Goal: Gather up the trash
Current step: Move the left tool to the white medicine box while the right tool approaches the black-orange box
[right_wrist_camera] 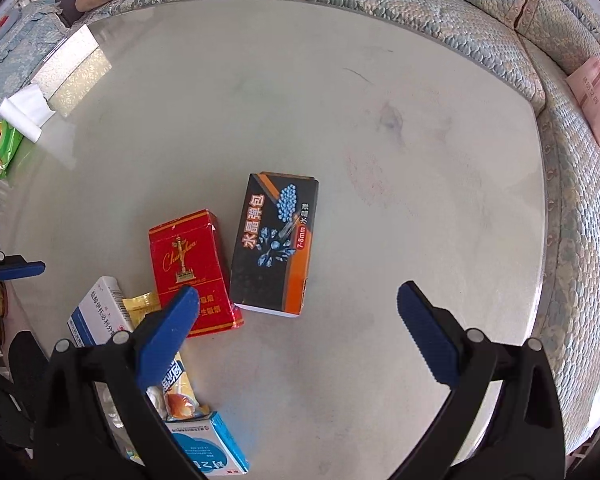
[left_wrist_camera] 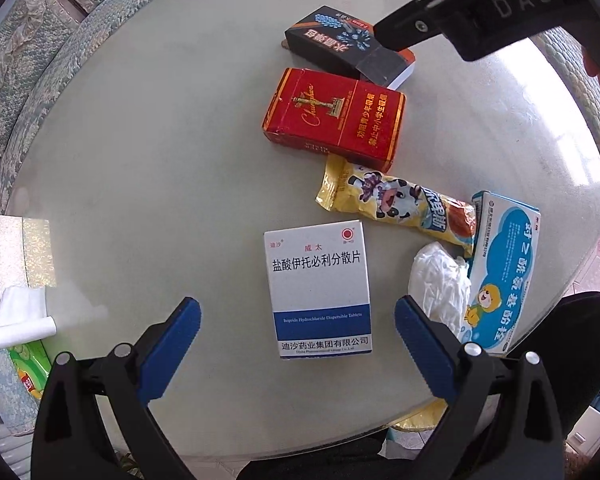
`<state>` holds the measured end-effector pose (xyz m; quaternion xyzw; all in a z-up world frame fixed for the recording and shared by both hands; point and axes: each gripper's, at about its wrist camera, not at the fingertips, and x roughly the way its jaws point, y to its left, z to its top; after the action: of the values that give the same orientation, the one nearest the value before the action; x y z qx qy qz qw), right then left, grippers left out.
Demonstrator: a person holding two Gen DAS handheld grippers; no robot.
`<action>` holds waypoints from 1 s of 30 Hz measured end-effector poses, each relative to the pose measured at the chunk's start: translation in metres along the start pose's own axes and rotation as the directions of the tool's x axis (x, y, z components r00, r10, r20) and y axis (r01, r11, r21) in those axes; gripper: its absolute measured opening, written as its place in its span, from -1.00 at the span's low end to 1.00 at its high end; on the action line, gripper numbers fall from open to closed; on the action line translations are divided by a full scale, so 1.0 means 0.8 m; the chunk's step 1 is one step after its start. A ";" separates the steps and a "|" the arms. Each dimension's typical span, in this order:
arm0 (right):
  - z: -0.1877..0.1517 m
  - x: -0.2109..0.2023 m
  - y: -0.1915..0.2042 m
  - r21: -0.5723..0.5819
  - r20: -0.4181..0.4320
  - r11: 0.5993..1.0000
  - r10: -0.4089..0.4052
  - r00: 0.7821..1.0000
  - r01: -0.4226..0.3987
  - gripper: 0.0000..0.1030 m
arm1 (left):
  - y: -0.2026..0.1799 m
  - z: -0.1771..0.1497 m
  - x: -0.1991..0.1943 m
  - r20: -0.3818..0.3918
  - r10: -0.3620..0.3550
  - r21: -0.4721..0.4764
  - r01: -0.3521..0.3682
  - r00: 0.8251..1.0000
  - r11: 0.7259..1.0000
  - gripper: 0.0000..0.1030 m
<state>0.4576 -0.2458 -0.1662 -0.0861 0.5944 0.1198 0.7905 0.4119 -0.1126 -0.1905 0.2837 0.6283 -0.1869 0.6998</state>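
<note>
Bare table (right_wrist_camera: 380, 120) beyond black box (right_wrist_camera: 274, 246)

Right tool (right_wrist_camera: 298, 304) hovers wide open over the desk (right_wrist_camera: 340, 120), black box (right_wrist_camera: 274, 244) between its fingers, red pack (right_wrist_camera: 192, 272) just left

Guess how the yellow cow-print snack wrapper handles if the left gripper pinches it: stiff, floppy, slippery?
The yellow snack wrapper looks like thin crinkled foil film, so it probably flops and folds rather than holding shape. Its glossy surface may slip between the pads. It lies flat on the table, likely very light, with one end against the blue medicine box, so pushing could drag it.
</note>
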 end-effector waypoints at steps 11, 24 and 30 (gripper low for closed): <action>0.029 0.053 0.003 0.007 -0.043 1.000 0.002 0.999 -0.001 0.88 | 0.010 0.011 0.037 -0.027 0.007 0.000 -0.007 1.000 1.000 0.85; 0.028 0.087 0.004 0.020 -0.072 1.000 0.000 0.997 0.001 0.88 | 0.029 0.015 0.066 -0.043 -0.010 -0.008 0.010 0.999 1.000 0.85; 0.028 0.091 -0.005 0.034 -0.061 0.999 0.012 0.998 -0.010 0.88 | 0.027 0.015 0.078 -0.050 -0.019 -0.020 0.018 0.999 1.000 0.86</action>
<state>0.4989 -0.2370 -0.2297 -0.0731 0.6207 0.1116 0.7726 0.4432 -0.0976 -0.2476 0.2758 0.6500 -0.1802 0.6848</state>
